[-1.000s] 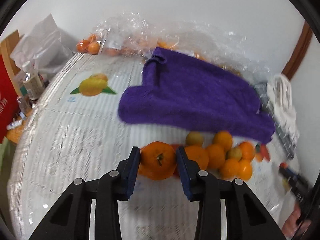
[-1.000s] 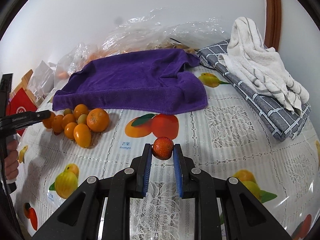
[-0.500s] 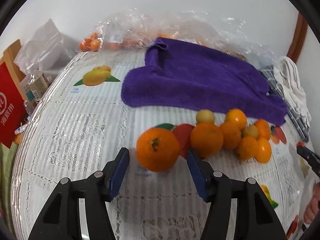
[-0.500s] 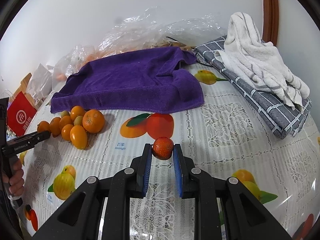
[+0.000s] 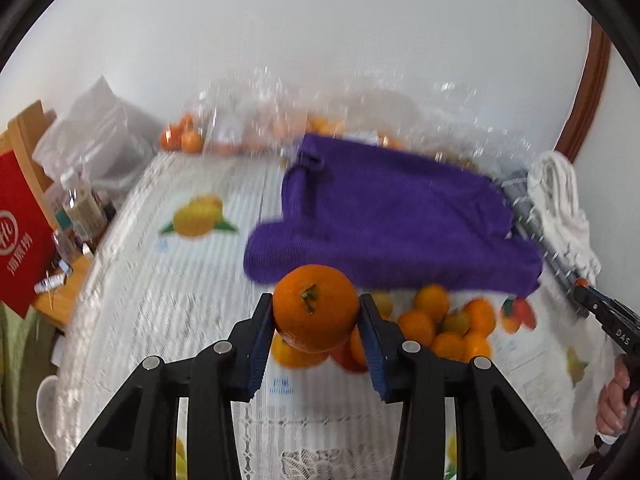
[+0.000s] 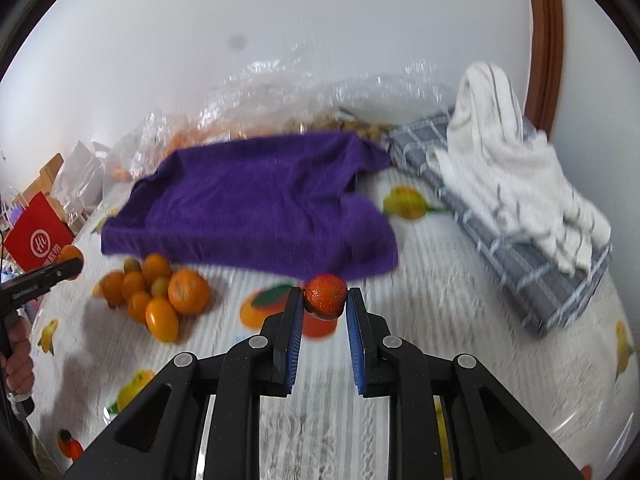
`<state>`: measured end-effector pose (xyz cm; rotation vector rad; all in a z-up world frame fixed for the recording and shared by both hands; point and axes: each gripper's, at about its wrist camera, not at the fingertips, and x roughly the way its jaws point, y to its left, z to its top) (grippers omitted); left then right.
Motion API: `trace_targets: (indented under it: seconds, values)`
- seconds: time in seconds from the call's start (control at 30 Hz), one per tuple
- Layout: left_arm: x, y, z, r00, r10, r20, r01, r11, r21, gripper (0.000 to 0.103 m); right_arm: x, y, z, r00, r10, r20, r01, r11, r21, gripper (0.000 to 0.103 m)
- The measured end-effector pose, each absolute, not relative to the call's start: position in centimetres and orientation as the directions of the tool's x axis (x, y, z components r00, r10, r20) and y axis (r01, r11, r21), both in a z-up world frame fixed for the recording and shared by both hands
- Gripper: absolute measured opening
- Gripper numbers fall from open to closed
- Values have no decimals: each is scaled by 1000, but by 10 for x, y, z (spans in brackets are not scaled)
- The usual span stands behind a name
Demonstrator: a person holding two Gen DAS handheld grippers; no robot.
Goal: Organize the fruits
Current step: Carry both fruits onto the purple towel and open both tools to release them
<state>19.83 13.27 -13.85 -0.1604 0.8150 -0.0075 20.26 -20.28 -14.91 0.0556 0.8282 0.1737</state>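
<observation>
My left gripper [image 5: 316, 316] is shut on a large orange [image 5: 315, 312] and holds it above the table, in front of a pile of small oranges [image 5: 444, 328]. My right gripper [image 6: 323, 300] is shut on a small red strawberry-like fruit [image 6: 325, 295], lifted above the fruit-print tablecloth [image 6: 420, 320]. In the right wrist view the pile of oranges [image 6: 160, 296] lies at the left, and the left gripper's tip with its orange [image 6: 70, 258] shows at the far left. A purple towel [image 6: 256, 204] lies behind the pile.
A grey checked cloth [image 6: 508, 248] with a white towel [image 6: 516, 168] on it lies at the right. Clear plastic bags [image 5: 280, 120] with more fruit line the back wall. A red box [image 5: 20, 236] and bottles [image 5: 80, 208] stand at the left edge.
My left gripper had let the large orange rest open-jawed on the table; now it is shut on it and has lifted it. My right gripper rose slightly with the red fruit.
</observation>
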Motion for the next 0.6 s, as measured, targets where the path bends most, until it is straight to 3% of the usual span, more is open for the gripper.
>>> trace_targets:
  seconds: [0.6]
  values:
    - [244, 126, -62, 769, -87, -633, -35, 983, -178, 39, 261, -192, -80, 736, 194, -648, -179, 980, 89, 21]
